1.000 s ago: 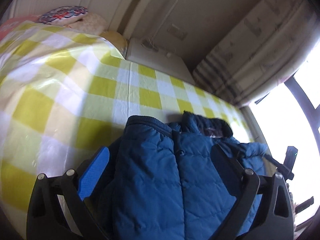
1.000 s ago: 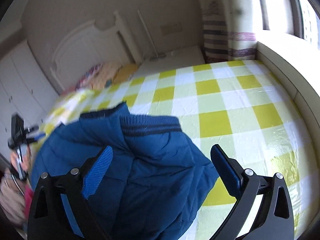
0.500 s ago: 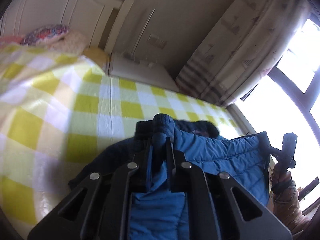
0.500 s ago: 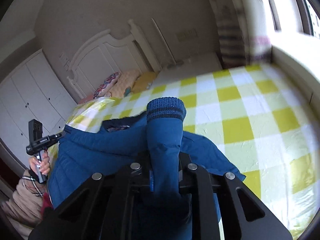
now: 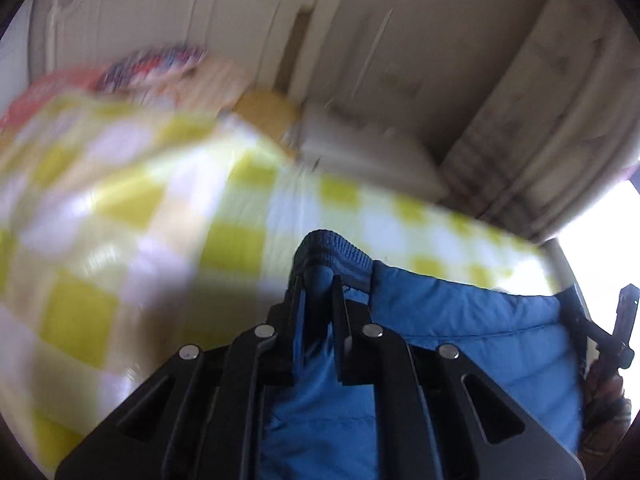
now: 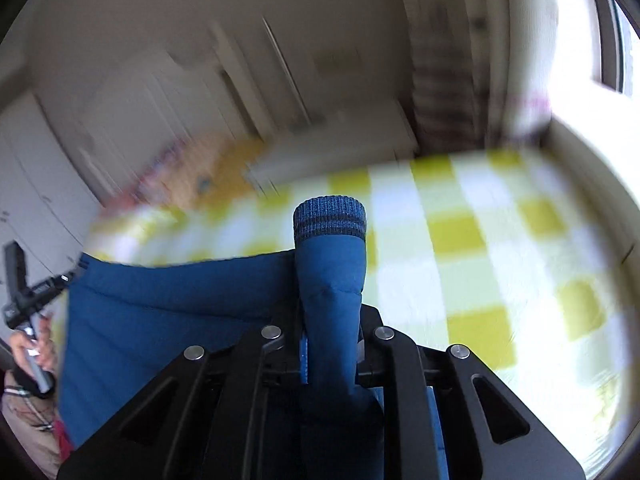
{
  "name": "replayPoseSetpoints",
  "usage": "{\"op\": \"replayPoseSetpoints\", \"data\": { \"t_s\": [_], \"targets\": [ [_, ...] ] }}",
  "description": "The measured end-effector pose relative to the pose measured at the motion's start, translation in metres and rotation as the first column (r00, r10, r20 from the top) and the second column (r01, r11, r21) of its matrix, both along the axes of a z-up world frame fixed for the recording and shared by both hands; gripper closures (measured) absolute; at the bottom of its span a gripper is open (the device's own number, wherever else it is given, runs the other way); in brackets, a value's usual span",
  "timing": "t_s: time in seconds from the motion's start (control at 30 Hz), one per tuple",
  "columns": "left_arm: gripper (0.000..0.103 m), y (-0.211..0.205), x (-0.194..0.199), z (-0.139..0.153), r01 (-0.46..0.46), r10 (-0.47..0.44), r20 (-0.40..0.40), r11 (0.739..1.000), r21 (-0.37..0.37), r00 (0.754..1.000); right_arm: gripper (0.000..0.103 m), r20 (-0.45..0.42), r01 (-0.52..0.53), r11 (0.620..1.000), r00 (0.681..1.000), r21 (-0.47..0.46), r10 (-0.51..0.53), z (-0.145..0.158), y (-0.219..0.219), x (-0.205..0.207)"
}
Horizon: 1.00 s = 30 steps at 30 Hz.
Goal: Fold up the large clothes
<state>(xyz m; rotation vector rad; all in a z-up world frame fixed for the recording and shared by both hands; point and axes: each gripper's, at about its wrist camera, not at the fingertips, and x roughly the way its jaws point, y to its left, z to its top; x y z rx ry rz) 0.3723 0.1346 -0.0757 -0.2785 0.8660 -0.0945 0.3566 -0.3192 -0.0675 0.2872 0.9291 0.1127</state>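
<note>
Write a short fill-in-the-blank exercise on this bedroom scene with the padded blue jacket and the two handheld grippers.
1. Both black grippers, the left gripper and the right gripper, are shut on the quilted blue ____.
2. The bed's checked sheet is white and ____.
3. The ribbed knit cuff above the right gripper's jaws has a dark ____ across it.
4. The garment hangs stretched ____ the two grippers.

Missing words: jacket; yellow; stripe; between

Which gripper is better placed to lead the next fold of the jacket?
Neither clearly. The left gripper and right gripper are each shut on a ribbed hem bunch of the blue quilted jacket, stretched between them above the checked bedspread. Move together.
</note>
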Motion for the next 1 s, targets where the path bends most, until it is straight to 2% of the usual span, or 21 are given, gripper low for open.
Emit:
{"op": "replayPoseSetpoints", "data": {
  "t_s": [0.03, 0.07, 0.13, 0.2, 0.53, 0.57, 0.63, 0.67, 0.73, 0.8, 0.83, 0.87, 0.9, 0.93, 1.0],
  "targets": [
    [0.090, -0.004, 0.005, -0.026, 0.010, -0.010, -0.051, 1.000, -0.011, 0.999, 0.083, 0.013, 0.010, 0.999, 1.000, 0.040, -0.011, -0.010, -0.003, -0.001],
    [0.090, -0.006, 0.005, -0.035, 0.009, -0.010, -0.045, 1.000, -0.014, 0.999, 0.084, 0.034, 0.016, 0.997, 0.999, 0.074, -0.019, -0.010, -0.009, -0.003],
    [0.090, -0.012, 0.000, -0.028, -0.011, 0.011, 0.001, 0.999, 0.051, 1.000, 0.084, 0.037, 0.015, 0.997, 0.999, 0.078, -0.018, -0.009, -0.012, -0.003],
    [0.089, -0.016, 0.000, -0.029, -0.009, 0.009, -0.002, 0.997, 0.078, 1.000, 0.083, 0.041, 0.022, 0.996, 0.999, 0.087, -0.026, -0.010, -0.015, -0.004],
    [0.081, -0.002, -0.007, -0.030, -0.036, 0.036, 0.015, 0.999, 0.012, 0.999, 0.080, 0.042, 0.078, 0.981, 0.995, 0.176, -0.087, -0.021, -0.032, -0.013],
    [0.076, 0.000, -0.008, -0.031, -0.042, 0.042, 0.014, 0.999, 0.008, 0.999, 0.079, 0.036, 0.085, 0.979, 0.995, 0.187, -0.094, -0.022, -0.035, -0.014],
    [0.059, 0.005, -0.007, -0.033, -0.089, 0.089, -0.003, 0.996, 0.017, 0.996, 0.078, 0.028, 0.094, 0.974, 0.994, 0.205, -0.102, -0.024, -0.036, -0.011],
    [0.043, 0.008, -0.006, -0.034, -0.119, 0.120, -0.018, 0.993, 0.023, 0.993, 0.077, 0.016, 0.106, 0.974, 0.994, 0.199, -0.111, -0.023, -0.037, -0.012],
    [0.039, 0.016, -0.009, -0.029, -0.146, 0.146, -0.011, 0.989, 0.004, 0.989, 0.073, 0.009, 0.154, 0.976, 0.987, 0.153, -0.158, -0.011, -0.036, -0.019],
    [0.039, 0.016, -0.022, -0.008, -0.185, 0.182, 0.056, 0.981, 0.058, 0.982, 0.072, 0.068, 0.186, 0.980, 0.979, 0.067, -0.191, 0.014, -0.027, -0.034],
    [0.036, 0.009, -0.032, 0.009, -0.199, 0.186, 0.121, 0.975, 0.103, 0.975, 0.071, 0.125, 0.160, 0.987, 0.979, 0.029, -0.162, 0.031, -0.015, -0.043],
    [0.028, 0.000, -0.040, 0.022, -0.189, 0.167, 0.170, 0.975, 0.117, 0.971, 0.071, 0.153, 0.128, 0.992, 0.980, 0.009, -0.128, 0.042, -0.005, -0.047],
    [0.021, -0.007, -0.045, 0.031, -0.173, 0.147, 0.197, 0.978, 0.121, 0.969, 0.069, 0.178, 0.079, 0.997, 0.981, -0.026, -0.073, 0.055, 0.014, -0.053],
    [0.019, -0.021, -0.050, 0.042, -0.141, 0.110, 0.223, 0.982, 0.128, 0.969, 0.068, 0.189, 0.031, 0.998, 0.982, -0.061, -0.019, 0.064, 0.032, -0.056],
    [0.011, -0.059, -0.054, 0.059, -0.059, 0.012, 0.237, 0.980, 0.190, 0.971, 0.068, 0.198, -0.076, 0.991, 0.975, -0.112, 0.098, 0.074, 0.070, -0.057]
  ]
}}
